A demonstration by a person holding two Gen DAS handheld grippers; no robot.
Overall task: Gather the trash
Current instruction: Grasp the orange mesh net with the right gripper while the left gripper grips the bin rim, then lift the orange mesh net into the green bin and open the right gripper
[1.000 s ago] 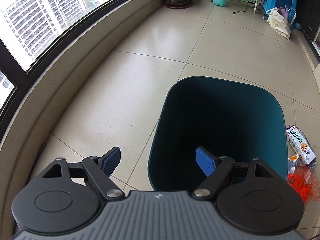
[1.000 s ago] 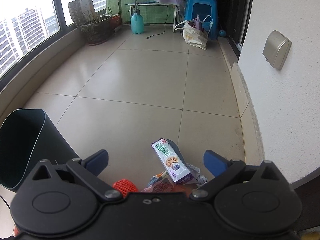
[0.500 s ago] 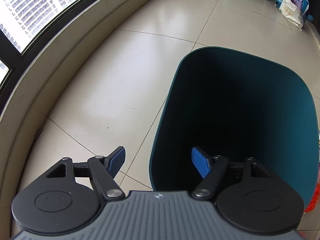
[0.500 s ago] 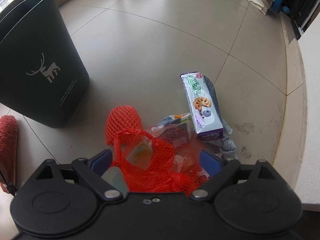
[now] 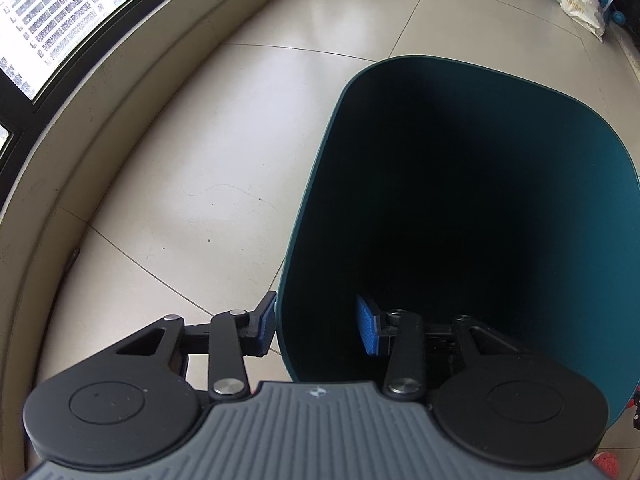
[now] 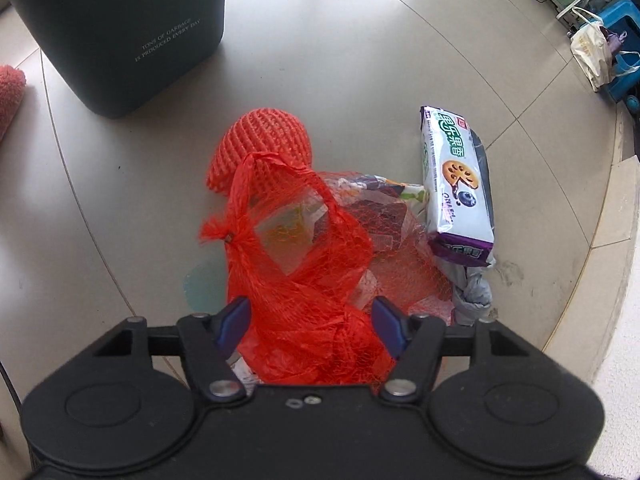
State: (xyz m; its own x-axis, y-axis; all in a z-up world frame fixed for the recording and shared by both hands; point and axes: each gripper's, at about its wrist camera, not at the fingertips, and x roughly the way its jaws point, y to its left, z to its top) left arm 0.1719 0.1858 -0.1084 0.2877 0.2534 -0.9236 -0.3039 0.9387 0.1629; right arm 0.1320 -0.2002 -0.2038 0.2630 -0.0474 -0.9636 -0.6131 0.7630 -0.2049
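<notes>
Open tiled floor [image 6: 340, 40] lies between the bin [image 6: 120, 32] and the crowded trash pile [image 6: 320, 240].

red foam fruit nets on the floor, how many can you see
2. One foam net lies on the tiles between the bin and the red mesh bag; another shows at the left edge, beside the bin. More may be hidden under the pile.
</notes>
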